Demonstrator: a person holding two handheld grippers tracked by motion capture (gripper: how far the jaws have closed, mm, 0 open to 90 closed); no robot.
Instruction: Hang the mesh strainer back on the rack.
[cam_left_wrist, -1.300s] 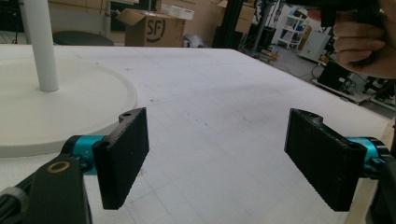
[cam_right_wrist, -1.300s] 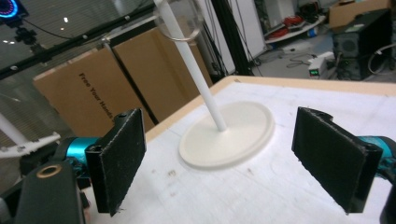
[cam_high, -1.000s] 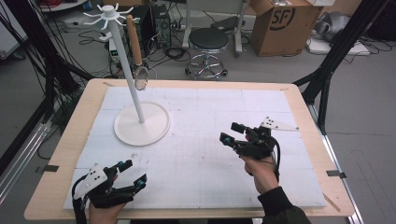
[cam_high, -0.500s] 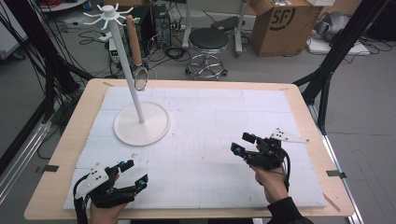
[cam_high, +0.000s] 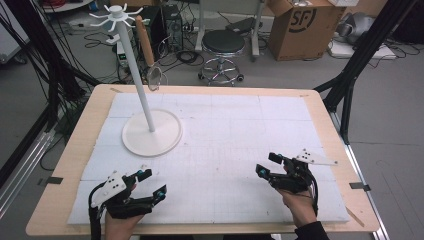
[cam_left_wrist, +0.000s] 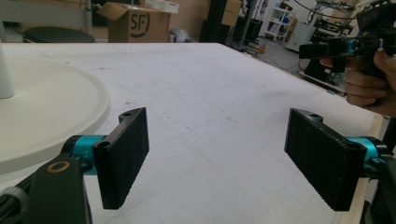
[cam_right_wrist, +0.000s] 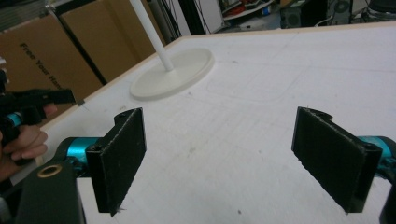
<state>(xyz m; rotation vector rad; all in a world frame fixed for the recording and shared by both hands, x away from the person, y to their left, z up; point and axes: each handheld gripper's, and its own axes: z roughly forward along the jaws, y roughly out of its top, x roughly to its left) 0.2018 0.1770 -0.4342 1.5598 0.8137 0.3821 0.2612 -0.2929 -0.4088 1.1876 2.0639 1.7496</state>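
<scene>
The left hand-held gripper (cam_high: 150, 184) rests low at the near left corner of the white padded surface (cam_high: 235, 125), with its jaws wide apart and nothing between them. The right hand-held gripper (cam_high: 270, 164) is at the near right side, also fully open and empty. The tall white stand with a round flat base (cam_high: 151, 131) is at the far left part of the surface, well apart from both. A small metal strainer with a wooden handle (cam_high: 151, 60) hangs from one hook of the stand's crown.

The strainer hangs high, so in my judgement the main risk is a push against the thin pole (cam_high: 141, 85) when one reaches up, which could tip the stand. A sideways pull on the handle could also drag the stand, or make the strainer slip from the hook and fall off the far edge.
</scene>
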